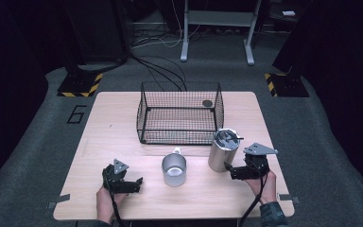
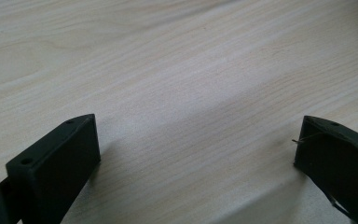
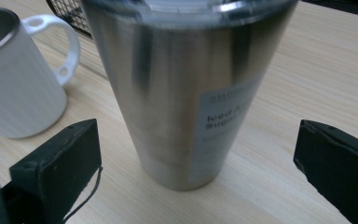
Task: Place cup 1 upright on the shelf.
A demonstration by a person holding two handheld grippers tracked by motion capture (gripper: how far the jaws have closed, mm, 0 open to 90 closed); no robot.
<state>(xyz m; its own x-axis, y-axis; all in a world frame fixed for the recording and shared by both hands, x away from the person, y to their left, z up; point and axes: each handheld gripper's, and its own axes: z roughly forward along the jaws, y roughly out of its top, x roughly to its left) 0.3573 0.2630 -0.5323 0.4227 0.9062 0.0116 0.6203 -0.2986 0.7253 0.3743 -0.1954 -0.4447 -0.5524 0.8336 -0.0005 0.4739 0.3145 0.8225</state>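
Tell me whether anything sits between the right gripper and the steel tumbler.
Nothing visible does. The right gripper is open, with the steel tumbler standing upright directly ahead between its jaws, bare table in the gap. The white mug stands off to the side.

- bench (image 1: 123,123): pale wood grain
- basket (image 1: 179,113): black wire mesh
- mug (image 1: 174,169): white, silvery inside
- tumbler (image 3: 186,93): brushed steel, grey label with dark print
- left tool (image 1: 131,184), right tool (image 1: 231,171): black
- floor (image 1: 28,156): grey carpet; stand feet (image 1: 80,84) striped yellow-black
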